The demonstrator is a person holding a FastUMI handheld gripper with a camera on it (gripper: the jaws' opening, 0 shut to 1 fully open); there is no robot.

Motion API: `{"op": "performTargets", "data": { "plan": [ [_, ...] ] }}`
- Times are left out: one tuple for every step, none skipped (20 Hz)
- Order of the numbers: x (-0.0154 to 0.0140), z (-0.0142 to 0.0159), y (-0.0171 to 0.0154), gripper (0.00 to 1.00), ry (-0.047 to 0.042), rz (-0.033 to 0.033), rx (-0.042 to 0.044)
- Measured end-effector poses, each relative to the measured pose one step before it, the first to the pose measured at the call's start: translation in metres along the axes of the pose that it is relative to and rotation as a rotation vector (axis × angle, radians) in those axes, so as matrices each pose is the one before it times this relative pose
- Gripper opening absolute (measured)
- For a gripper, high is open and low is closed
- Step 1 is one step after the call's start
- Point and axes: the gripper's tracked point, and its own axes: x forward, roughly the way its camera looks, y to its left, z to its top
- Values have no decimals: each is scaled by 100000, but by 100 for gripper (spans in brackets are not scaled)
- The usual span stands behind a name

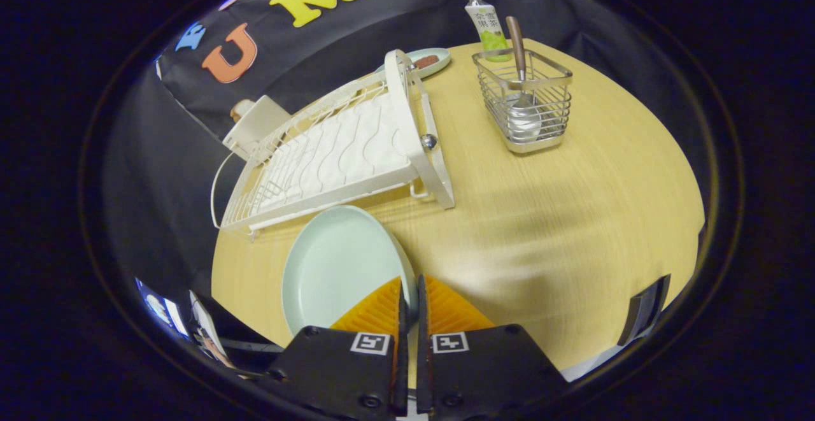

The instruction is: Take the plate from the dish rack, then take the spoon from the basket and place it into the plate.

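Claw (409,293) pinches the plate's (337,268) rim, held before the dish rack (344,153).

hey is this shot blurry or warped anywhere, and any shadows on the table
Gripper view: fisheye bends the table edge and dish rack; soft smear and shadow on the wood right of the plate; wire basket fairly sharp; fingers closed on the plate's rim.

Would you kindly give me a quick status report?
Tool shut on plate rim, plate out of dish rack. Spoon standing in basket beyond. Table between is open.
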Motion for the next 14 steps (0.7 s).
{"op": "performTargets", "data": {
  "plan": [
    [41,-252,-560,11,124,-2573,-1071],
    [-94,-152,-429,12,59,-2117,-1776],
    [-29,-23,-227,10,-637,-1432,-2262],
    [-42,111,-216,9,-973,-979,-1016],
    [-173,68,1,10,-1006,413,-558],
    [-406,163,193,15,-1815,1243,328],
    [-590,107,130,23,-1735,526,-1199],
    [-577,357,-58,51,-2348,-847,-2749],
    [-775,277,-231,65,-2299,-1635,-3166],
    [-621,431,-337,80,-2802,-2105,-1836],
    [-690,237,-218,82,-2212,-1246,-1014],
    [-639,517,-491,84,-3130,-1952,-1751],
    [-307,501,-762,87,-3368,-2845,-1304],
    [-223,603,-915,89,-3654,-2628,-1098]
  ]
}}
